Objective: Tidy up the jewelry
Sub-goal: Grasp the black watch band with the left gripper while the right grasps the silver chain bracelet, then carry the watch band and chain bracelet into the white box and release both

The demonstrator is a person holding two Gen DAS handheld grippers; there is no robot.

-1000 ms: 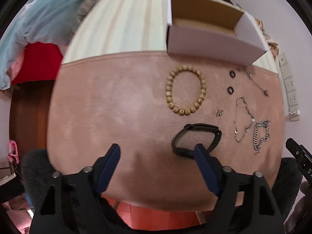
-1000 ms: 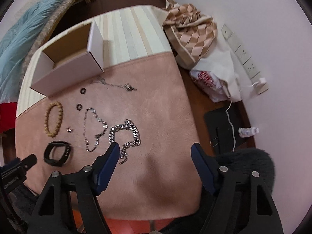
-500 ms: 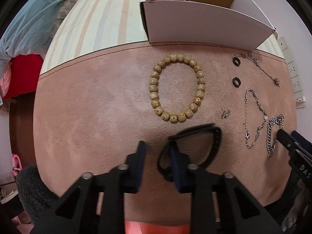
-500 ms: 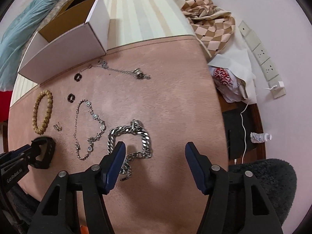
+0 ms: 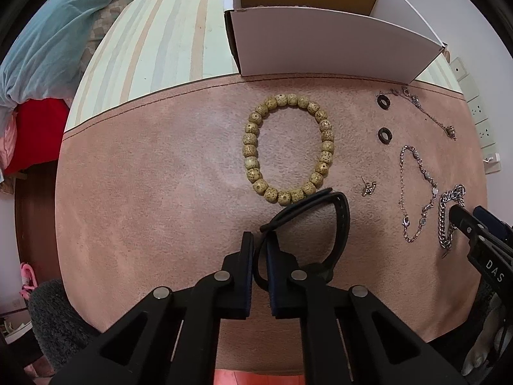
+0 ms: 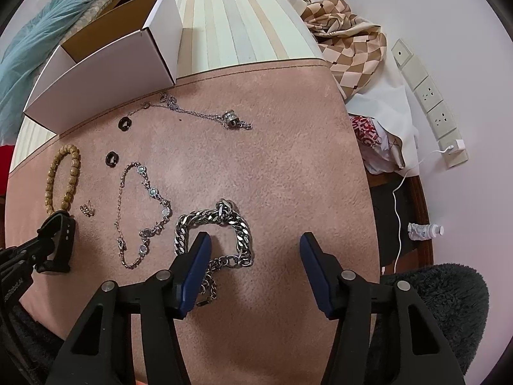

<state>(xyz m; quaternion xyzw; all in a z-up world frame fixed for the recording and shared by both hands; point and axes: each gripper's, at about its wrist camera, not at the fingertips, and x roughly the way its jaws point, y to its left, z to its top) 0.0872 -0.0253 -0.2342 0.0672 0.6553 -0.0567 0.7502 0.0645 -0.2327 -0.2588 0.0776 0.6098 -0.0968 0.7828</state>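
My left gripper is shut on the near side of a black band bracelet lying on the pink mat; it also shows in the right wrist view. A wooden bead bracelet lies just beyond it. My right gripper is open over a thick silver chain bracelet, left finger inside its loop. A thin gem bracelet, two black rings, a small earring and a pendant necklace lie nearby. An open white box stands behind.
A striped cloth covers the table's far part. A checked cloth and a bag lie at the right edge, by wall sockets. Blue bedding lies left.
My left gripper moved forward and closed on the black band. My right gripper moved down and forward over the thick silver chain, staying open.
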